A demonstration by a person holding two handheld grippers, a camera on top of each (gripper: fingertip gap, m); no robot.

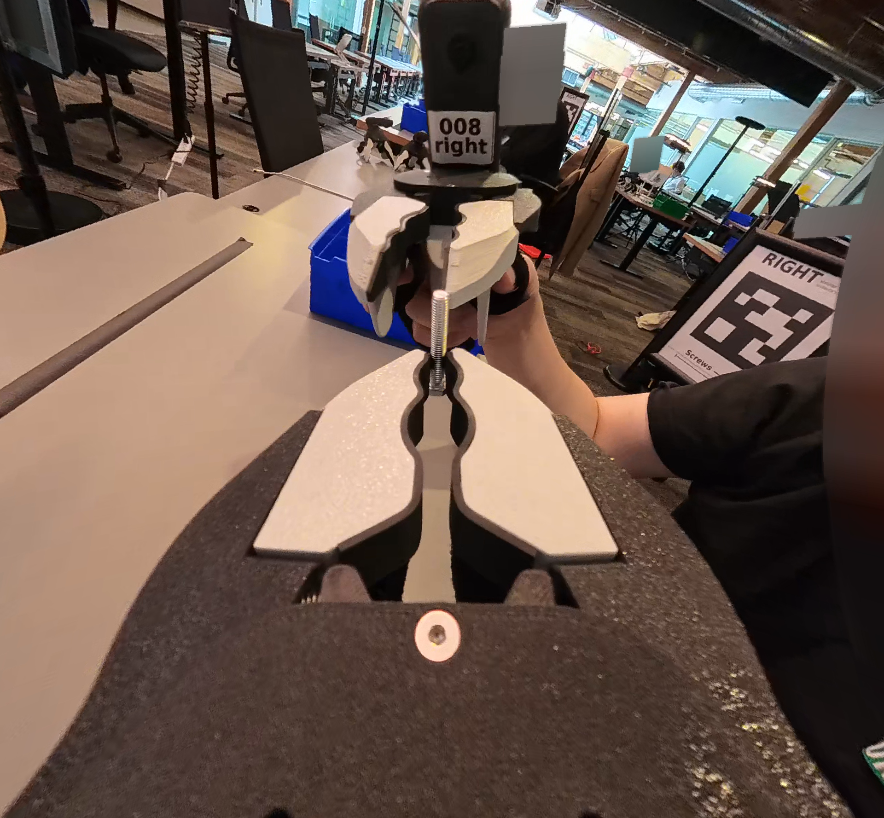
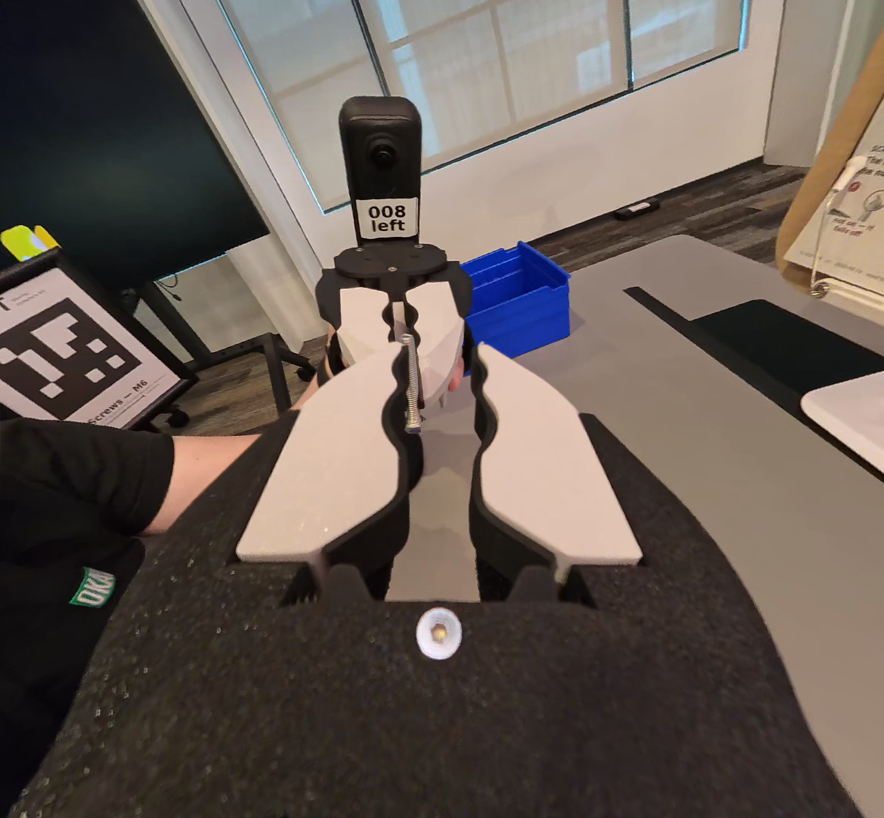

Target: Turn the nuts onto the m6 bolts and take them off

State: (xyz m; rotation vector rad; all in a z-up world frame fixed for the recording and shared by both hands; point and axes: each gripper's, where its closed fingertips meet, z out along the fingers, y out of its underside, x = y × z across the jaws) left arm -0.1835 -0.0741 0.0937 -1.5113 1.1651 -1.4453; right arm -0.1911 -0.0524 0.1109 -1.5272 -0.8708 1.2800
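One long silver threaded bolt (image 1: 438, 331) stands gripped by its head in your closed left gripper (image 1: 437, 381), its shaft pointing straight toward your half-open, seemingly empty right gripper (image 2: 437, 405).

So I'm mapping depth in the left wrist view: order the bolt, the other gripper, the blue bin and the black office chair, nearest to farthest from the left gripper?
1. Bolt, clamped in the left gripper at its fingertips.
2. Right gripper, facing it just beyond the bolt's tip.
3. Blue bin, on the table behind it, slightly left.
4. Black office chair, far left on the floor.
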